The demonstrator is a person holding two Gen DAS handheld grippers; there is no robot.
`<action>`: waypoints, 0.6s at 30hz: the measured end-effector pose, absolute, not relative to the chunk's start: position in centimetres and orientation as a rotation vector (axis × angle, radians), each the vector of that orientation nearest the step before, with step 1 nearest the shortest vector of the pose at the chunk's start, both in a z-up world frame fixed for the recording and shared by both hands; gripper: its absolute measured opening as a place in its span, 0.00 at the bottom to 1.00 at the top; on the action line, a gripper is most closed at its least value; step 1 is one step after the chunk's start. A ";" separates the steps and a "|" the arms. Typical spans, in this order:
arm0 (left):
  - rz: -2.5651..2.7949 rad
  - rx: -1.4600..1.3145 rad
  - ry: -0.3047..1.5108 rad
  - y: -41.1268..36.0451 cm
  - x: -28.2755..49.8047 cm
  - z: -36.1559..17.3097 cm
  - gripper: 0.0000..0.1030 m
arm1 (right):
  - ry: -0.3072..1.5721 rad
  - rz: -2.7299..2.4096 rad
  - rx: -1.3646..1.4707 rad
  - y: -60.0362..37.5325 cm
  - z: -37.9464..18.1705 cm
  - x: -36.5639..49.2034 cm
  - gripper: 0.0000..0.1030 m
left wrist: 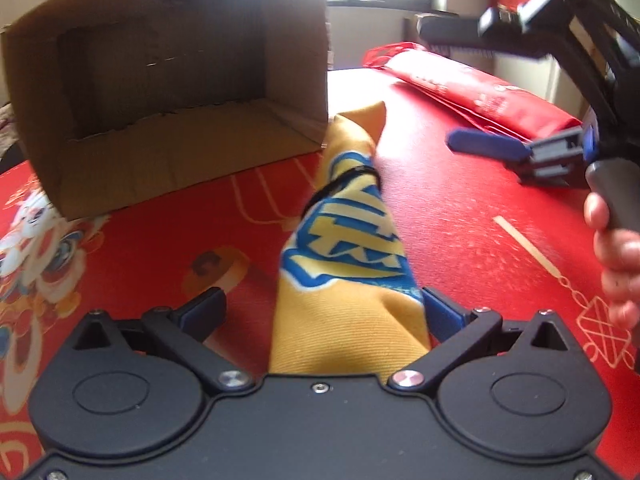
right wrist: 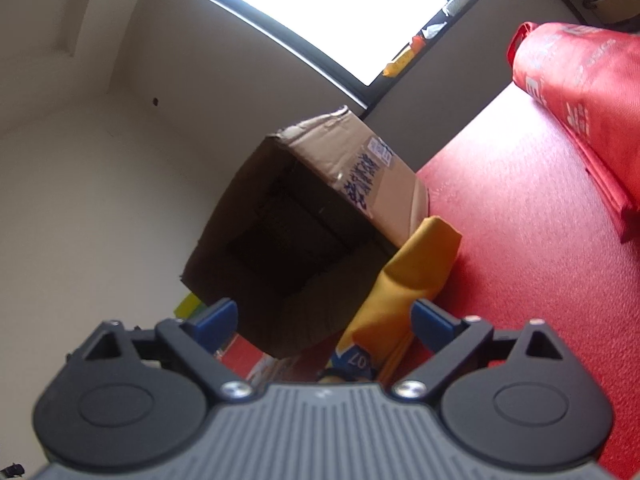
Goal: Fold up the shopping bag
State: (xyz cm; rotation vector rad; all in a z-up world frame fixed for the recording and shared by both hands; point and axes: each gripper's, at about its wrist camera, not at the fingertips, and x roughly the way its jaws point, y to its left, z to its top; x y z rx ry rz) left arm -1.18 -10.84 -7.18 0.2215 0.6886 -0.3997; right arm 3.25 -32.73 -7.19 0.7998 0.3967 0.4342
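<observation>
1. Table cover [left wrist: 460, 208]: red, finely textured sheet with printed gold line ornaments and a cartoon lion figure at the left edge. Broad bare stretch to the right of the centre; its far edge meets the wall under a bright window [right wrist: 332, 12].

2. Cardboard box [left wrist: 168, 92]: brown corrugated carton lying on its side, open mouth toward the cameras, dark inside, torn flap edges. A printed label shows on its outer face in the right wrist view. Its lower flap rests on the cover.

3. Red bag [left wrist: 480, 96]: flat, folded, matte non-woven fabric with white print, at the far right of the table, well apart from the box.

4. Yellow shopping bag [left wrist: 348, 264]: woven cloth, yellow with blue-and-white print, rolled into a long tapering bundle and bound by 1 thin black band [left wrist: 344, 182]. It lies on the cover in the centre, its far tip just beside the box's right corner.

5. Left gripper [left wrist: 320, 312]: black body, blue pads, jaws spread wide. The bundle's near end lies between them, against the right pad; no clamping shows.

6. Right gripper [left wrist: 468, 88]: held by a hand [left wrist: 616, 252] at the right, jaws wide apart, nothing gripped.
</observation>
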 end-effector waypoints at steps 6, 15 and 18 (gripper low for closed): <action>-0.391 0.192 0.704 -10.6 -0.8 -7.1 1.00 | 0.442 0.319 0.671 -32.0 -7.1 3.2 0.97; -0.381 0.174 0.711 -10.4 -0.5 -7.5 1.00 | 0.574 0.153 0.486 -30.2 -7.4 4.2 0.99; -0.378 0.174 0.711 -10.4 -0.4 -7.5 1.00 | 0.604 0.148 0.443 -29.8 -7.5 4.4 0.99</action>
